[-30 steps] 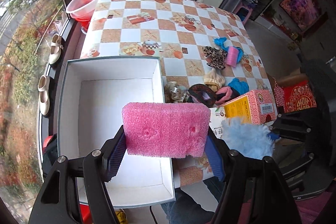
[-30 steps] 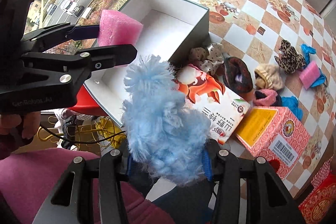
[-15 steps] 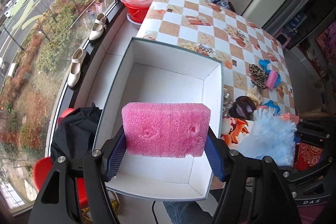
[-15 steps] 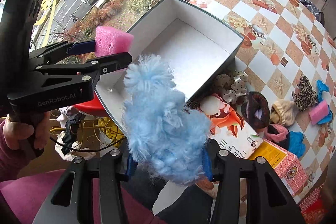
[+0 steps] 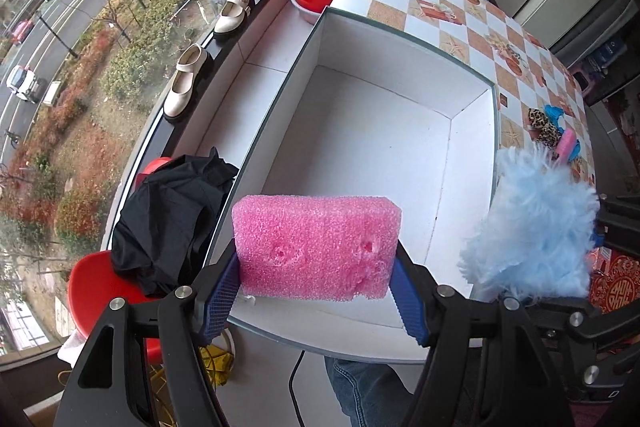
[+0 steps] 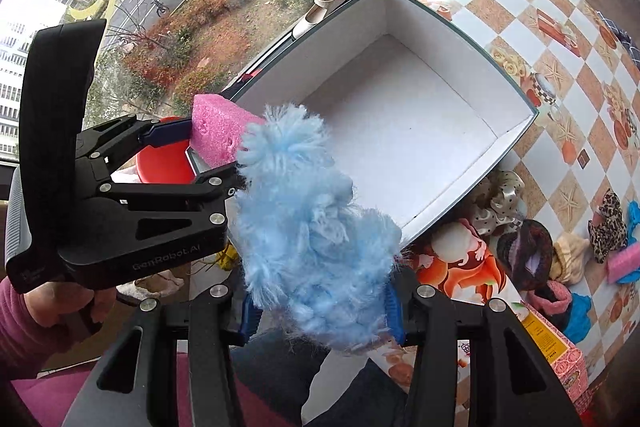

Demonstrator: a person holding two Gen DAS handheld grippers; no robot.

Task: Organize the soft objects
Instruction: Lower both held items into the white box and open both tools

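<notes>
My left gripper [image 5: 316,291] is shut on a pink sponge [image 5: 316,247] and holds it above the near edge of an open white box [image 5: 472,163]. My right gripper [image 6: 320,311] is shut on a fluffy light-blue soft object [image 6: 312,239], held above the box's near right corner [image 6: 416,223]. The blue object also shows in the left wrist view [image 5: 532,231], and the sponge in the right wrist view [image 6: 216,131]. The box interior [image 6: 400,123] holds nothing.
Several soft items lie on the checkered table [image 6: 560,39] right of the box: scrunchies [image 6: 500,199], a leopard piece [image 6: 608,223], a pink roll [image 6: 624,259]. A printed box [image 6: 480,279] and pink carton [image 6: 560,359] lie nearby. A red chair with black cloth [image 5: 172,219] stands left.
Both grippers have moved left and toward the box with their objects; the box now fills more of both views. Both grips are unchanged.
</notes>
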